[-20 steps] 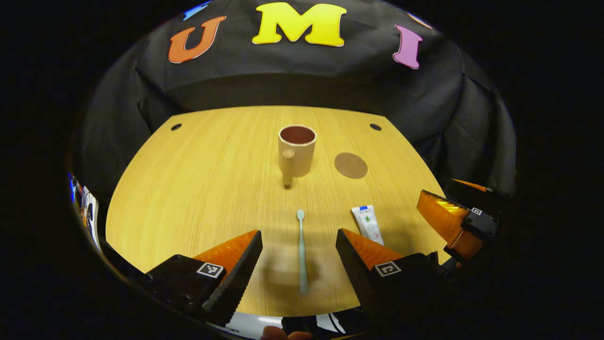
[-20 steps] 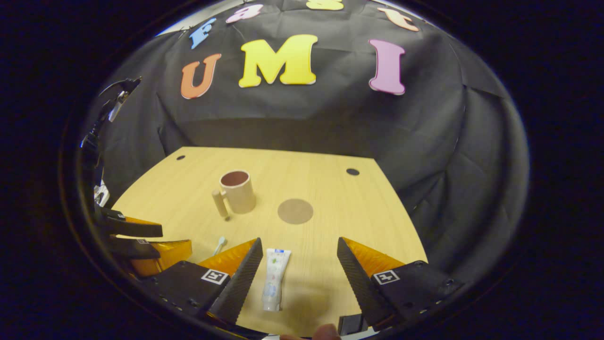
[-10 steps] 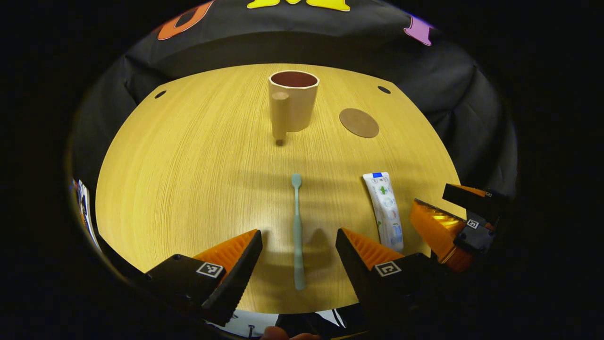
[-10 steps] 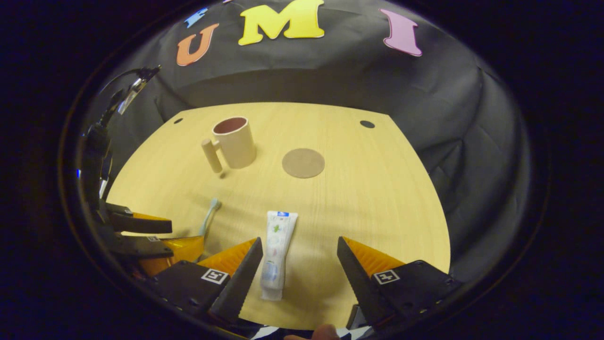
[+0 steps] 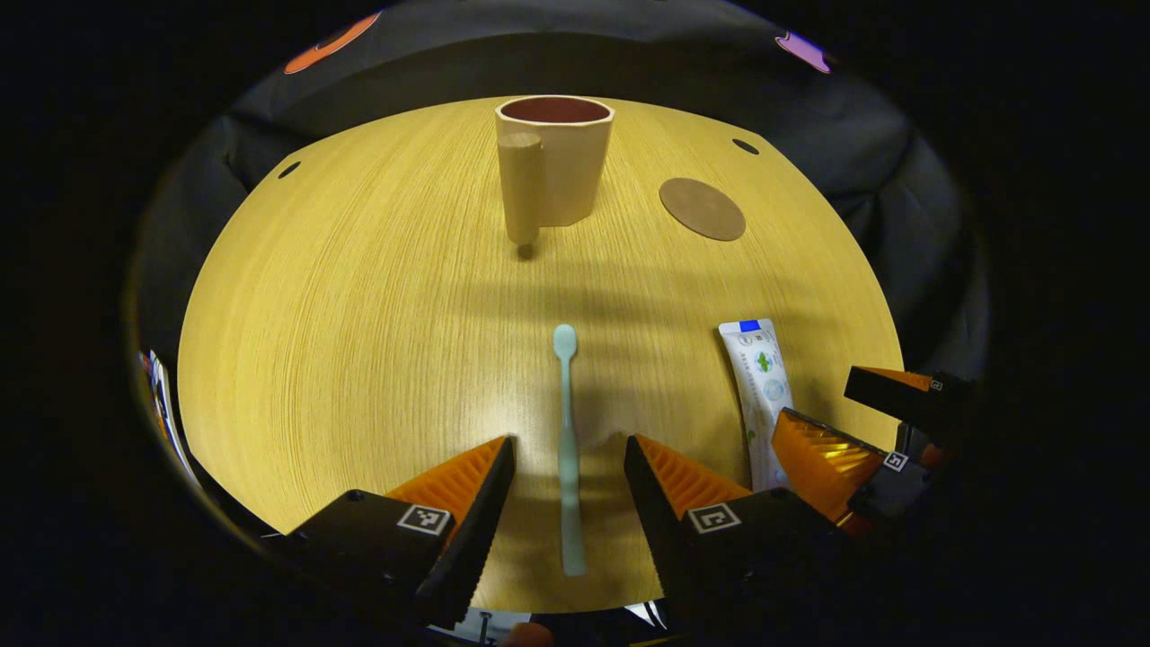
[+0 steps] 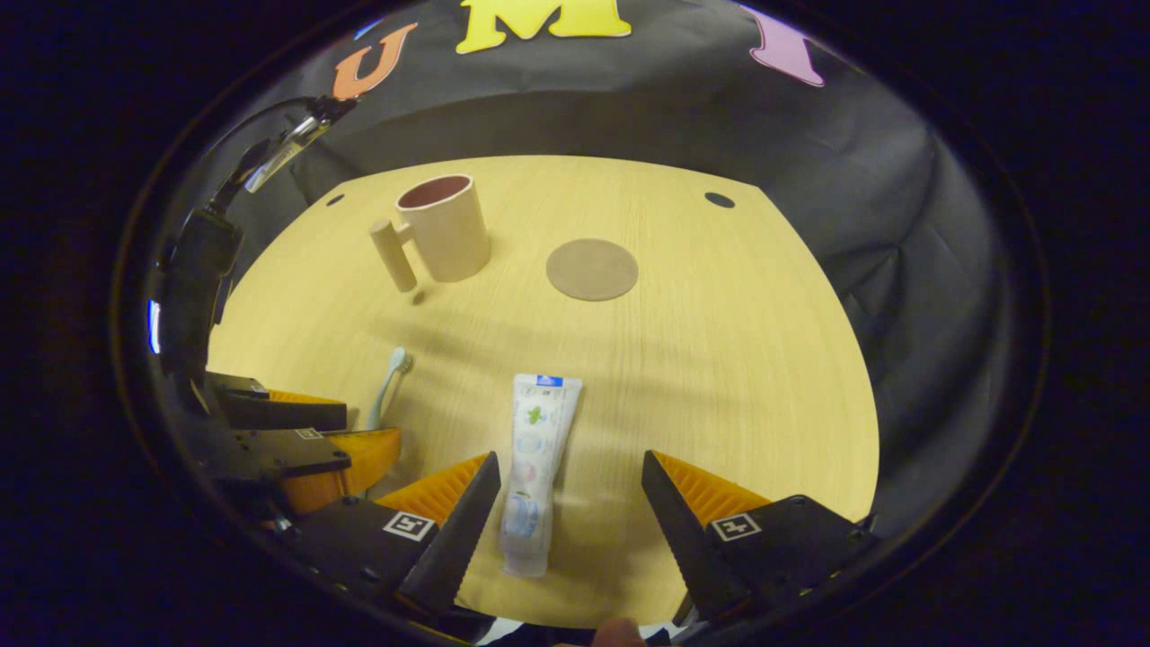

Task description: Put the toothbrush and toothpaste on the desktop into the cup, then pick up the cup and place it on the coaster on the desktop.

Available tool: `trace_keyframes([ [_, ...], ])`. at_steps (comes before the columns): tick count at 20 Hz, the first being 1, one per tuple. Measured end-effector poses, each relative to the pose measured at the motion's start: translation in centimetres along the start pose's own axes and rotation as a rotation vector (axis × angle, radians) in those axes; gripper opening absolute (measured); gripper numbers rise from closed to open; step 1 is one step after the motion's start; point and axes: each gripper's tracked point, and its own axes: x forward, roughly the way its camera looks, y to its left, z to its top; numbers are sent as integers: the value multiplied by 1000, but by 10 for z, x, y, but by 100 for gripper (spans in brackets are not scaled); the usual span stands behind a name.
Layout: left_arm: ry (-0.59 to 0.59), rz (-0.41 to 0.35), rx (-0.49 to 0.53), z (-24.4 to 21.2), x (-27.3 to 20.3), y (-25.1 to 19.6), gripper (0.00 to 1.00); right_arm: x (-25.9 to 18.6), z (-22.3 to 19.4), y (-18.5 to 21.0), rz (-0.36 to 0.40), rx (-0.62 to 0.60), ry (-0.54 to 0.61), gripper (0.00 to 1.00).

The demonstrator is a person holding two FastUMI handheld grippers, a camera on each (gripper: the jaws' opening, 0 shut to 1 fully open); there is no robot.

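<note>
- While I look along my left gripper [image 5: 568, 449] in the left gripper view, its fingers stand spread, one on each side of the toothbrush [image 5: 566, 440], and neither touches the handle.
- That toothbrush lies flat on the wooden desktop [image 5: 359, 314], its head pointing away from me toward the cup [image 5: 557, 157].
- Farther off, the cup stands upright with its peg-like handle turned toward me, and the round coaster [image 5: 703, 208] lies just to its right (apart from it, not touching).
- Off to the right lies the toothpaste [image 5: 760, 386], and my right gripper [image 5: 858, 418] sits over its near end, fingers parted.

- Seen from the right gripper view, my right gripper [image 6: 568, 494] has its fingers wide apart, and the toothpaste [image 6: 535, 467] lies flat between them, closer to the left finger; I cannot tell whether that finger touches it.
- Beyond it, the coaster [image 6: 592, 269] lies bare on the desktop [image 6: 737, 359], with the cup [image 6: 442, 229] upright to its left.
- At the left edge my left gripper [image 6: 310, 431] is open around the toothbrush [image 6: 388, 382], whose head sticks out past the fingers.
</note>
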Motion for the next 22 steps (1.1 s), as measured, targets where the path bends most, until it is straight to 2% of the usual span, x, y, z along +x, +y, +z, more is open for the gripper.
trace_keyframes([
  [1, 2, 8, -2, 1, 2, 1, 79, 1, -2, 1, 3, 2, 10, 98],
  [4, 5, 27, 9, 4, 7, 3, 71, 5, -6, 4, 8, -2, 32, 94],
  [5, 7, 35, 18, 5, 7, 4, 75, 5, -7, 4, 8, -2, 36, 93],
  [6, 11, 43, 27, 5, 8, 6, 65, 6, -8, 5, 9, -3, 38, 93],
  [7, 15, 54, 30, 5, 8, 9, 62, 6, -8, 5, 8, -3, 38, 93],
  [8, 16, 54, 30, 6, 8, 10, 51, 6, -8, 6, 11, -2, 40, 93],
  [9, 19, 55, 31, 6, 7, 11, 47, 7, -9, 7, 14, 0, 44, 93],
  [10, 23, 54, 33, 5, 7, 12, 37, 7, -10, 9, 16, 2, 48, 93],
  [14, 39, 48, 25, 4, 7, 13, 15, 11, -13, 13, 18, 11, 63, 92],
  [18, 28, 9, -22, 4, 6, 10, 8, 14, -18, 17, 30, 25, 90, 92],
  [22, -32, -25, -67, 17, -7, 9, 6, 19, -22, 22, 37, 35, 116, 92],
])
